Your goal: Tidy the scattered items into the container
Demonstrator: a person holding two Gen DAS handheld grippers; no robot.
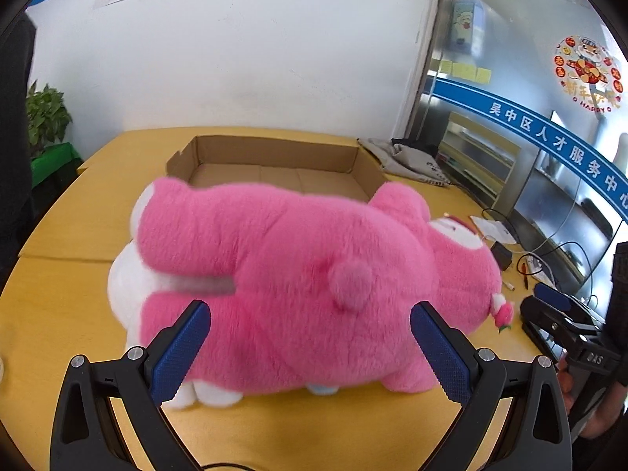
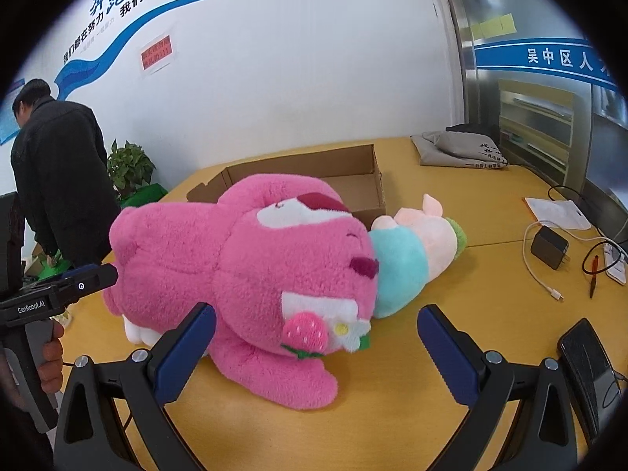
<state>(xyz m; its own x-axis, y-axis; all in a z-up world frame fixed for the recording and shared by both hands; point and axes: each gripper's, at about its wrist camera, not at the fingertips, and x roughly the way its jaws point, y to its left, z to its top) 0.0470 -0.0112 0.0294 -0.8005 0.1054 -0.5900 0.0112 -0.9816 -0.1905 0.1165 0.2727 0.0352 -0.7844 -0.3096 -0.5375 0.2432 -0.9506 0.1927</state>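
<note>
Lying between the open left hand-held gripper fingers: pink plush bear.

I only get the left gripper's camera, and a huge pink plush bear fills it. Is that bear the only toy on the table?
Observer: No. The right wrist view shows a smaller plush toy, teal and pale pink, lying against the pink bear on its far side.
Operator: What does the bear's face look like? I only see its back.
Observer: White patches, dark red brows and nose, plus a strawberry and a white flower sewn near its mouth.
Operator: Has the other gripper grabbed anything?
Observer: No. The right gripper is open with the bear's head between its fingers, not pinched.
Operator: Anybody else in the room?
Observer: Yes, a man in a dark jacket stands by the wall, turned away.
</note>
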